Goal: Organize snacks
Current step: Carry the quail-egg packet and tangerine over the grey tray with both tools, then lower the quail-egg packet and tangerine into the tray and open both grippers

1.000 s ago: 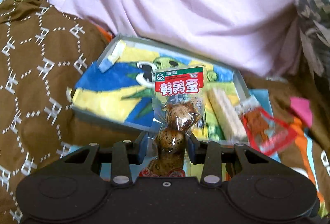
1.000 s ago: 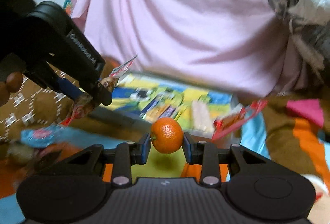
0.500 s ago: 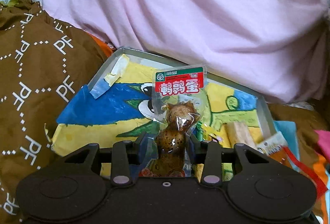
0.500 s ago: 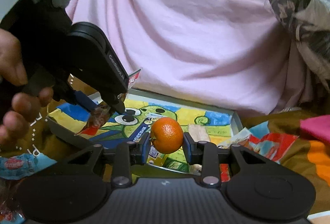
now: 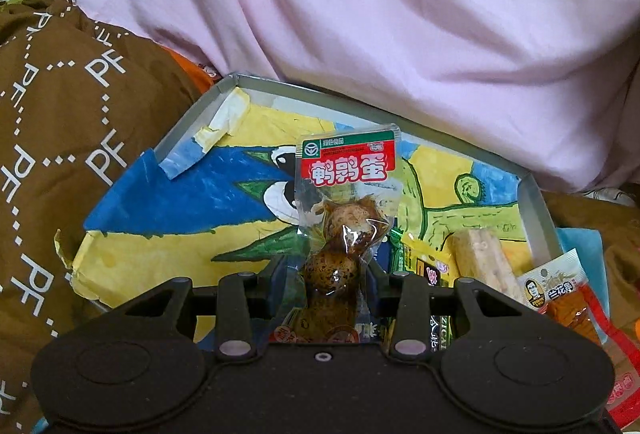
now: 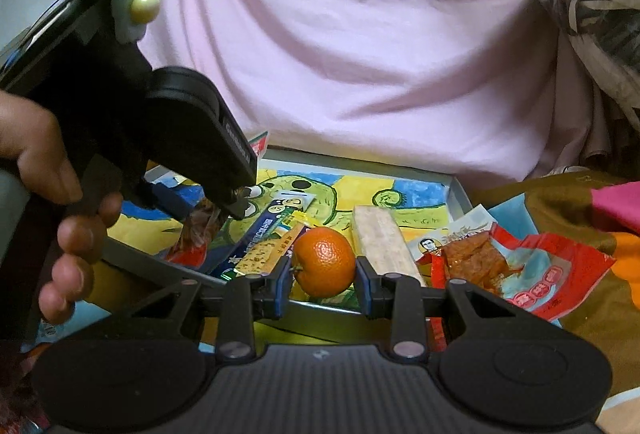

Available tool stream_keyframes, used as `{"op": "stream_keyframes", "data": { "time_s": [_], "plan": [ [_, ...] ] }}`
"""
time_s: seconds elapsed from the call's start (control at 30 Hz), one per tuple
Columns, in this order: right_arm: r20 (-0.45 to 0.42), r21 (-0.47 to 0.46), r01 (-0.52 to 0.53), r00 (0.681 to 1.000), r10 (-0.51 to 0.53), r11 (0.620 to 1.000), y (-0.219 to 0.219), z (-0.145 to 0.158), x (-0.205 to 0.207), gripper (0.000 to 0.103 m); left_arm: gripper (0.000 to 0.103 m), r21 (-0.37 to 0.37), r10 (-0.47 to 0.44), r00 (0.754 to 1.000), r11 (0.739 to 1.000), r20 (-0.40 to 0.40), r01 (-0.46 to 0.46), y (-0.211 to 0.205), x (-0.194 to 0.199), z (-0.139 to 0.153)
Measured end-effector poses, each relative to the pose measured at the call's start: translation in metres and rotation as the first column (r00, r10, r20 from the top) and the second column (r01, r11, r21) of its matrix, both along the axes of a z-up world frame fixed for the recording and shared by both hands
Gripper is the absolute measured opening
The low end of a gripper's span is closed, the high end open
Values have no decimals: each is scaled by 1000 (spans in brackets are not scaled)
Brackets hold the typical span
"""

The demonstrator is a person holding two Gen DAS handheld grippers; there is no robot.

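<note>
My left gripper [image 5: 329, 276] is shut on a clear packet of brown quail eggs [image 5: 346, 218] with a red label, held upright over the shallow grey box [image 5: 280, 90] lined with a yellow, blue and green drawing. In the right wrist view my right gripper [image 6: 323, 274] is shut on a small orange [image 6: 323, 261] at the box's near rim [image 6: 332, 326]. The left gripper [image 6: 208, 202] also shows there from the side, a hand [image 6: 60, 194] around its handle, its packet over the box's left part. Inside the box lie a pale wafer bar [image 6: 382, 238] and long snack sticks [image 6: 264, 234].
A red packet of spicy strips [image 6: 516, 270] lies just outside the box's right edge. A brown printed quilt [image 5: 52, 162] rises on the left. A pink sheet [image 5: 400, 26] bulges close behind the box. More wrappers lie at the lower left [image 6: 48, 330].
Both grippers moved closer to the box with their loads. The quail egg packet came from beside the box to over its left part. The orange now sits at the near rim.
</note>
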State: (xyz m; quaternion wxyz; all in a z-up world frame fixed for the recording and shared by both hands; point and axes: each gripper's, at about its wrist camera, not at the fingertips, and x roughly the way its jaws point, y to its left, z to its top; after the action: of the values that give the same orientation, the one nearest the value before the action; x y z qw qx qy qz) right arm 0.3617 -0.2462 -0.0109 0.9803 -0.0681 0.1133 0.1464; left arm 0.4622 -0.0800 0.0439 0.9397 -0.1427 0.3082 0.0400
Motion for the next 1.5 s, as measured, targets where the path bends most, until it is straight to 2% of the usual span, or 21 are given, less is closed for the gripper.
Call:
{"op": "stream_keyframes", "data": {
  "time_s": [0.3,0.37,0.47,0.6,0.73,0.87,1.0,1.13,1.5],
  "plan": [
    [-5,-6,4,1000,-4,1000,2,1,2,38,43,5,-10,1000,1000,-15,10,-2,1,-3],
    [2,-9,6,1000,-6,1000,2,2,2,42,44,5,-20,1000,1000,-10,20,-2,0,-3],
    [8,-10,4,1000,-4,1000,2,4,1,44,53,5,-23,1000,1000,-2,23,-3,-4,0],
    [22,-10,3,1000,-3,1000,1,8,-4,52,67,-7,-5,1000,1000,19,5,1,-13,6],
    [48,-16,4,999,-3,1000,-1,18,-14,67,77,-3,9,999,1000,44,-9,7,-28,18],
    [58,-16,4,998,-3,1000,1,28,-28,78,84,5,9,997,1000,74,-9,16,-49,32],
    [85,-19,7,996,-5,1000,3,37,-50,92,97,10,17,994,1000,111,-18,27,-78,46],
    [108,-11,25,994,-24,1000,2,47,-73,103,100,31,21,991,999,135,-25,34,-106,57],
    [168,-3,38,985,-36,999,-6,61,-139,103,102,80,25,991,996,129,-36,50,-190,57]
  ]
}}
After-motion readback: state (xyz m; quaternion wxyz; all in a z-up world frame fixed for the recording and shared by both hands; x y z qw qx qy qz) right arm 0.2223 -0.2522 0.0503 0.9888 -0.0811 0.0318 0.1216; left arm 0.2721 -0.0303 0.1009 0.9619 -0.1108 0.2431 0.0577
